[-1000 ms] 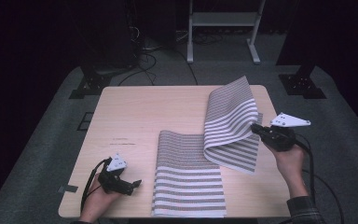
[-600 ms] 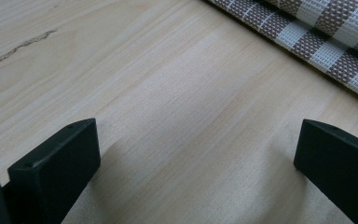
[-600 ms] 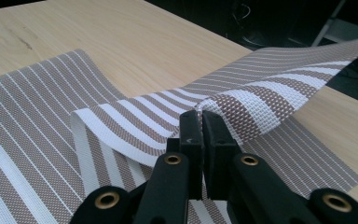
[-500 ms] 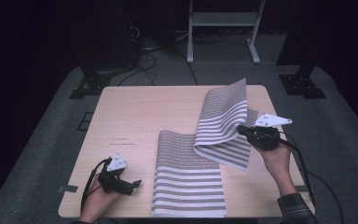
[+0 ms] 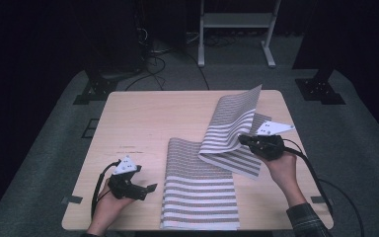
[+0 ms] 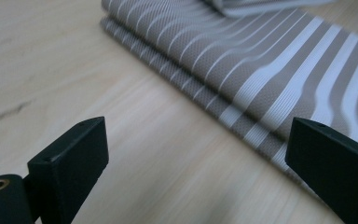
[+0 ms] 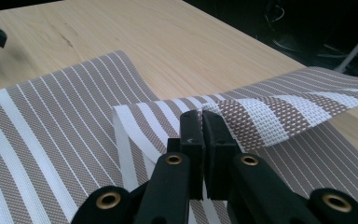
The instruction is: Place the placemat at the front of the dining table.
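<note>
- Since a second ago, the right gripper [image 5: 253, 140] has been carrying its pinched edge of the striped placemat [image 5: 202, 187] leftward, so the lifted flap is now arching further over the flat part; the left gripper [image 5: 148, 188] has risen slightly off the desk [image 5: 138, 123].
- The right jaws are pressed tight together on the mat's edge, the woven cloth curling over them in the right gripper view.
- The left jaws are standing wide apart with nothing between them; they have just been closing a touch.
- The placemat is lying down the middle-right of the desk, its long axis running from the near edge toward the far right corner, the far half raised and bending.
- The mat's near left edge is lying just to the right of the left jaws, so that hand looks the nearer one to pin it.
- The mat is a stiff, mesh-like weave in taupe and white stripes, wide and narrow; it is holding its curve rather than drooping. The desk is pale, smooth wood.
</note>
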The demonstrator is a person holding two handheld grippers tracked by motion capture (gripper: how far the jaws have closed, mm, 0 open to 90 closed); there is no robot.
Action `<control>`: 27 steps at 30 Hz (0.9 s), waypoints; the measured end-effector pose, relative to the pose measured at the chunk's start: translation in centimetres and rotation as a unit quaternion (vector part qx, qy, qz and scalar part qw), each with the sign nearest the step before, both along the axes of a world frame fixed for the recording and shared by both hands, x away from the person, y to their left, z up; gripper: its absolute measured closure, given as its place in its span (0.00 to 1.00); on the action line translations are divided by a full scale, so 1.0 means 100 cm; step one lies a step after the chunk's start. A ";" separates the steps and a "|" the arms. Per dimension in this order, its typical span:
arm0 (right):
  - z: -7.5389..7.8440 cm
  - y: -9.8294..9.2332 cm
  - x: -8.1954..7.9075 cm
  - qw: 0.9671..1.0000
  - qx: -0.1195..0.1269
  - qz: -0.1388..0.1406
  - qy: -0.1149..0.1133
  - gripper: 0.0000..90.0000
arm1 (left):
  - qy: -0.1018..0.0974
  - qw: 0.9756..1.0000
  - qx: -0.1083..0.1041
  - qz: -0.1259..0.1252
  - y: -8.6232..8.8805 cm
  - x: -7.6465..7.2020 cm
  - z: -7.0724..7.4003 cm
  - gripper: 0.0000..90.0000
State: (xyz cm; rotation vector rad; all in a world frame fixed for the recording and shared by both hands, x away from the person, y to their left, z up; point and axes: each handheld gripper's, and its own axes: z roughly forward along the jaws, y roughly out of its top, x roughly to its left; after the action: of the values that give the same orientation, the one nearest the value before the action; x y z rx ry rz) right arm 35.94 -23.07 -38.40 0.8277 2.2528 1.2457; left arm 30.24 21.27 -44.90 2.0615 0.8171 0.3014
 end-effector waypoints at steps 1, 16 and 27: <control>0.000 0.001 0.000 1.000 0.005 0.003 0.002 0.97 | 0.001 1.000 -0.007 -0.003 -0.003 0.001 0.004 0.06; 0.011 0.026 0.000 0.999 0.018 0.046 0.007 0.98 | -0.025 0.997 -0.027 -0.074 -0.074 0.032 0.045 0.14; 0.020 0.039 -0.001 0.996 0.048 0.078 0.017 0.98 | -0.040 0.994 -0.044 -0.096 -0.108 0.060 0.061 0.19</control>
State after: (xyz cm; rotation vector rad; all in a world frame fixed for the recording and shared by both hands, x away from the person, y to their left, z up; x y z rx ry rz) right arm 35.88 -19.20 -36.39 0.7244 2.3383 1.4299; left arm 36.28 10.47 -38.83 2.0144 0.5701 0.2357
